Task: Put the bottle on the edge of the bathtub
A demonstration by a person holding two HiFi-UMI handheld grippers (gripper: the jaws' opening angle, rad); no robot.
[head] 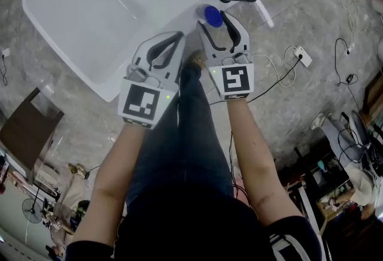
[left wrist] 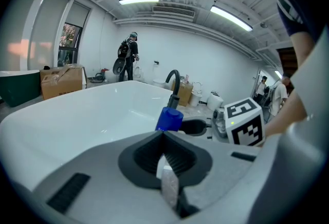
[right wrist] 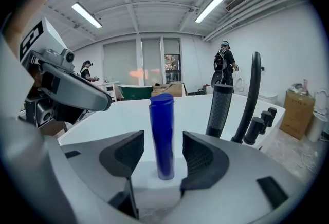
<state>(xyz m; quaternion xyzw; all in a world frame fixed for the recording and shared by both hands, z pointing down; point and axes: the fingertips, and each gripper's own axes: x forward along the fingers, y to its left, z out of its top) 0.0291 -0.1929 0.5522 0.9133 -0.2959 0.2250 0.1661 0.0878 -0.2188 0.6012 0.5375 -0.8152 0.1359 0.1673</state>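
The blue bottle [right wrist: 162, 135] stands upright on the bathtub [head: 179, 17] edge, between the 2 jaws of the right hand-held gripper [head: 219, 27], which stand open, clear of it on both sides. The left hand-held gripper [head: 172, 39], just beside the right one, has its jaws closed together.

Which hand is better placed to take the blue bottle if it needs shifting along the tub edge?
Right. The right tool has its jaws open on either side of the blue bottle, which stands upright on the bathtub edge. The left tool is shut, empty, and off to the bottle's side.
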